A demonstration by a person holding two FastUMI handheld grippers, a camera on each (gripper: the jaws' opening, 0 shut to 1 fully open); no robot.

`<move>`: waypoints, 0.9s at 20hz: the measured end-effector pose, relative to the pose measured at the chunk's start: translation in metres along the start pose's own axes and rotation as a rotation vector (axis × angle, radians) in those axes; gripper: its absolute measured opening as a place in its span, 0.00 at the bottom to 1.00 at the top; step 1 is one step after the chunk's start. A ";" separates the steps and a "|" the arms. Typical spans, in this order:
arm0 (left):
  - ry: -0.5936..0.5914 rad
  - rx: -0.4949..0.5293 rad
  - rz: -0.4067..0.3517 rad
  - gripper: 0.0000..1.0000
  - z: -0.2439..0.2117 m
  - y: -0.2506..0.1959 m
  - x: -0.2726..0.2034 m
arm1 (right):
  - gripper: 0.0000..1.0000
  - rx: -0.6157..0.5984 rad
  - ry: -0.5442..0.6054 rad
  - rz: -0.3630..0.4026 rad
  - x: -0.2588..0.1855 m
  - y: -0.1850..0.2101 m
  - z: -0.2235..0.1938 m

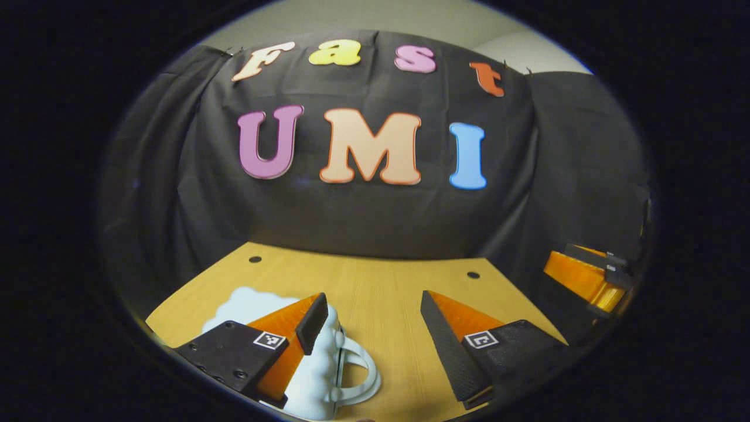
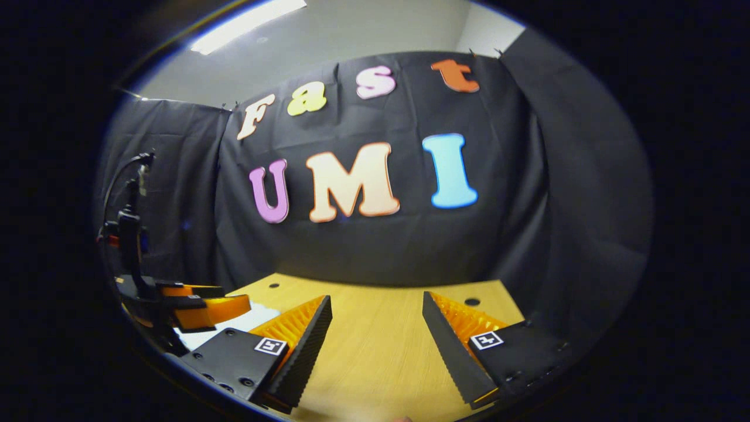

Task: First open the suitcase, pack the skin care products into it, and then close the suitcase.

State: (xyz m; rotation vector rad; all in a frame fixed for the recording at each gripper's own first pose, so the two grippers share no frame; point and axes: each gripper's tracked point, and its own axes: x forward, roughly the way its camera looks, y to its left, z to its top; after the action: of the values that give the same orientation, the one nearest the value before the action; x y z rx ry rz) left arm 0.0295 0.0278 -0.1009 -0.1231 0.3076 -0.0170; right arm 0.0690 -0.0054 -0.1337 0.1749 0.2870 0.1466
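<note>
Left gripper (image 1: 372,319): wide open, holding nothing; bare table shows between the two fingers.
Left finger of the left gripper (image 1: 312,322): stands in front of the suitcase in the left gripper view; whether it touches the case cannot be told.
Left gripper pose: held low over the table, pointing level toward the back wall, both fingers about level with each other.
Left gripper seen from the right gripper view (image 2: 202,308): far to the left, over the table's left part, fingers pointing right, with a black mount and a cable rising above it; its opening cannot be judged from there.
Right gripper (image 2: 378,316): wide open, empty, nothing between the fingers but table top.
Right gripper pose: low above the table, aimed at the back wall, tilted slightly so the wall leans in its view.
Right gripper seen from the left gripper view (image 1: 589,275): at the far right edge, off the table's right side, well apart from the left gripper.
Suitcase (image 1: 319,366): small, white, with a bumpy shell, closed, lying on the table's near left part; its looped handle (image 1: 360,372) faces right.
Table (image 1: 381,293): light wood, with two dark holes near the back edge.
</note>
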 end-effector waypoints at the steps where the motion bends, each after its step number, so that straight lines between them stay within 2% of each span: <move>1: -0.018 0.000 0.007 0.95 0.013 0.008 -0.003 | 0.97 -0.018 -0.031 -0.001 0.001 0.007 0.012; 4: -0.109 0.022 0.025 0.95 0.054 0.033 -0.008 | 0.98 -0.058 -0.105 -0.001 0.006 0.027 0.042; 6: -0.132 0.062 0.046 0.95 0.063 0.049 -0.011 | 0.98 -0.052 -0.138 -0.004 0.004 0.039 0.054; 9: -0.145 0.084 0.055 0.94 0.065 0.061 -0.017 | 0.98 -0.044 -0.155 -0.007 0.000 0.052 0.058; 18: -0.108 0.080 0.023 0.94 0.052 0.059 -0.022 | 0.98 -0.079 -0.188 -0.027 -0.009 0.071 0.067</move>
State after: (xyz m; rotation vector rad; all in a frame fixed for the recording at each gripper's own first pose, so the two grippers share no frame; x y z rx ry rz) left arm 0.0247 0.0936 -0.0521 -0.0406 0.1997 0.0005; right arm 0.0715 0.0521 -0.0544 0.1059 0.0958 0.1131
